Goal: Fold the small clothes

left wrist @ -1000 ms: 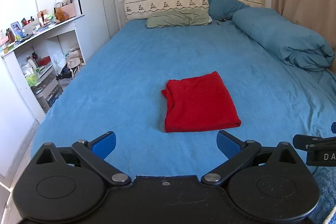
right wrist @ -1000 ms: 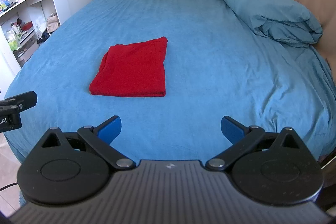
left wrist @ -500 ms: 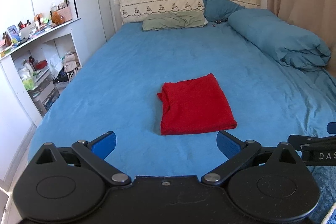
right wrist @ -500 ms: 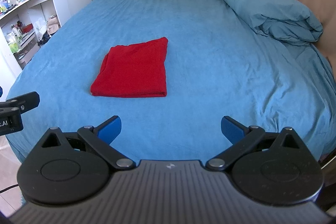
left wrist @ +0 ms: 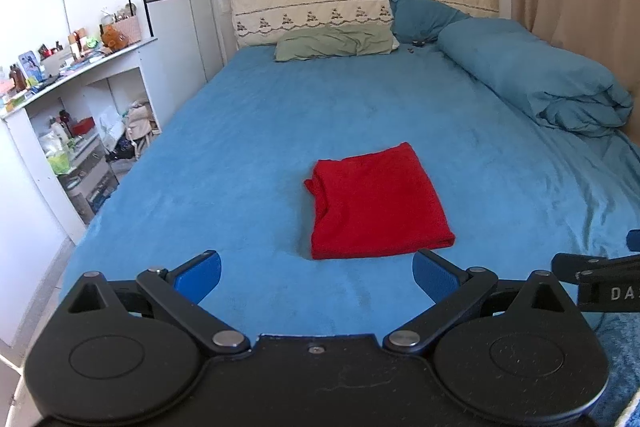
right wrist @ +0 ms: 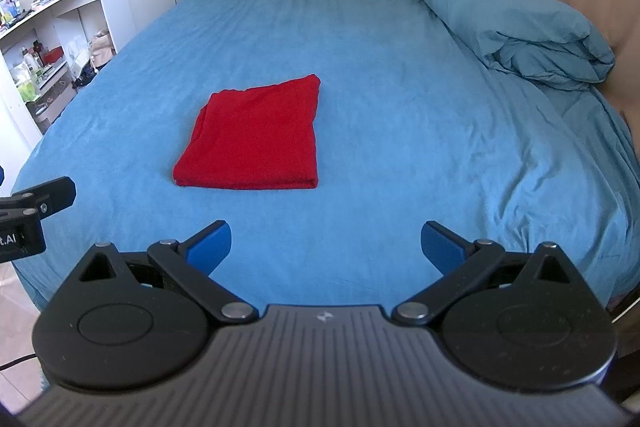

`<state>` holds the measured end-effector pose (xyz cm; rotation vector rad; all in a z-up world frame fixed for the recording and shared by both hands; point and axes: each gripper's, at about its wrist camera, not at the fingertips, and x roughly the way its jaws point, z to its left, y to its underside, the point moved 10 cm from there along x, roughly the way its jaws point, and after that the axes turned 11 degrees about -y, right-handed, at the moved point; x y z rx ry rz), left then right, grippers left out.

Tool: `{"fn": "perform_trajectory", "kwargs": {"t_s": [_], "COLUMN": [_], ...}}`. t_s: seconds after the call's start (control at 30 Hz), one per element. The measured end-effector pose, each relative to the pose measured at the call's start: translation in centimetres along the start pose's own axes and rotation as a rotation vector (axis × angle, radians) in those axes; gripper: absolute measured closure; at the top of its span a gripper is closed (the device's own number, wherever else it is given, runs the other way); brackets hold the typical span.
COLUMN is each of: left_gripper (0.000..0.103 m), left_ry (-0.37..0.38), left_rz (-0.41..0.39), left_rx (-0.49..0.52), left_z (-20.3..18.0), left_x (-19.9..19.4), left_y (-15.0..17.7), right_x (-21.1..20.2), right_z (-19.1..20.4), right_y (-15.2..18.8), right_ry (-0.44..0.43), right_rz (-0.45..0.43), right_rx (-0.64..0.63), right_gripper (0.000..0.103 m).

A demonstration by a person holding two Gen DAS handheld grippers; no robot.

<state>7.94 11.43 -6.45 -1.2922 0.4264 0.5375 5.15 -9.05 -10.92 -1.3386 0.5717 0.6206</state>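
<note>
Red cloth (left wrist: 378, 203): folded rectangle flat on blue bed (left wrist: 248, 147), ahead of both jaws, untouched. Left gripper (left wrist: 316, 273) wide, empty; right gripper (right wrist: 326, 245) wide, empty, cloth ahead-left. Fold looks finished; loose layers bunched at far-left corner; smooth there if tidying, avoid dragging.

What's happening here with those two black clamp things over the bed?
A person holds a gripper in each hand to fold small clothes. A red garment lies folded into a neat rectangle on the blue bed. The left gripper and the right gripper are both open, near the bed's foot, touching nothing.
</note>
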Motion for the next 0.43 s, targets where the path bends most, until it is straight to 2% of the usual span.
{"fn": "perform_trajectory", "kwargs": {"t_s": [0.1, 0.43], "left_gripper": [0.0, 0.0], "left_ry": [-0.014, 0.007], "left_rz": [-0.004, -0.004], "left_rx": [-0.003, -0.031], "left_z": [0.08, 0.39], "left_x": [-0.07, -0.11], "left_y": [-0.04, -0.08], "right_x": [-0.13, -0.39], "right_z": [0.37, 1.05], "right_y": [-0.09, -0.28], "right_ry": [0.002, 0.003], "right_rz": [-0.004, -0.013], "right_rx": [0.001, 0.003], "right_gripper": [0.0, 0.0]}}
